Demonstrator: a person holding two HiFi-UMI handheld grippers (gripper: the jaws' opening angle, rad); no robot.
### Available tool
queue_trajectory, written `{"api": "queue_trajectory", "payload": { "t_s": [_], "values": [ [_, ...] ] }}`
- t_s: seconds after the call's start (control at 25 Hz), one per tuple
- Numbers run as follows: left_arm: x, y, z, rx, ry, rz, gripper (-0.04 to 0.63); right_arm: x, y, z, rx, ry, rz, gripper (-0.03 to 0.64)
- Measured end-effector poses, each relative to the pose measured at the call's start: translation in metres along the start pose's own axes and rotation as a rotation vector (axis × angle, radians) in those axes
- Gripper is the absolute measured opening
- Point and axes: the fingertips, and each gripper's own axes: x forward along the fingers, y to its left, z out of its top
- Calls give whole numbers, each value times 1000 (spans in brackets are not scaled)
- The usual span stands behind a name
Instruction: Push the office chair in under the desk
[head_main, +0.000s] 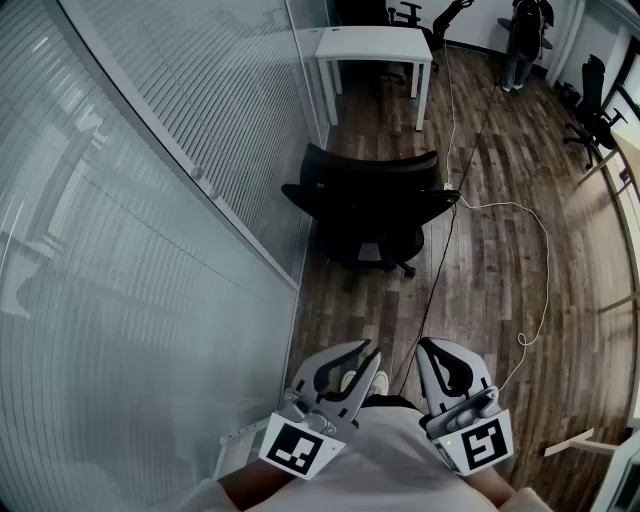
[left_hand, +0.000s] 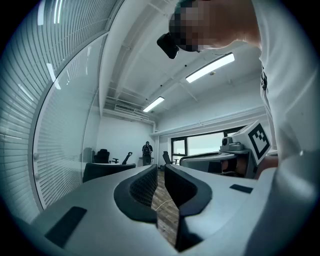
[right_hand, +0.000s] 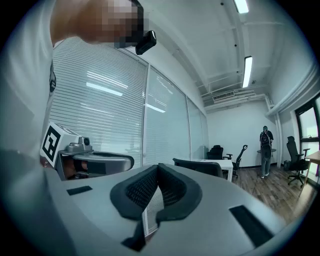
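The left gripper (head_main: 366, 352) is held level with its jaws a narrow slit apart and nothing between them (only floor shows through the gap); the right gripper (head_main: 425, 346) is closed and empty. The black office chair (head_main: 370, 200) stands well ahead of both grippers on the wooden floor (head_main: 490, 260), and the white desk (head_main: 375, 45) lies beyond the chair, apart from it.

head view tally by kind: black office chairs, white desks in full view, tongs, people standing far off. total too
Black office chairs: 3
White desk in full view: 1
Tongs: 2, left tongs and right tongs
Person standing far off: 1
Total: 7
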Motion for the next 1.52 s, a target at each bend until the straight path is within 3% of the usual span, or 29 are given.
{"api": "queue_trajectory", "payload": {
  "t_s": [0.8, 1.52],
  "values": [
    [40, -35, -11, -4, 30, 25, 67, -24, -39, -10, 34, 10, 57, 31],
    [71, 0, -13, 35, 50, 42, 67, 15, -67, -11, 15, -9, 66, 31]
  ]
}}
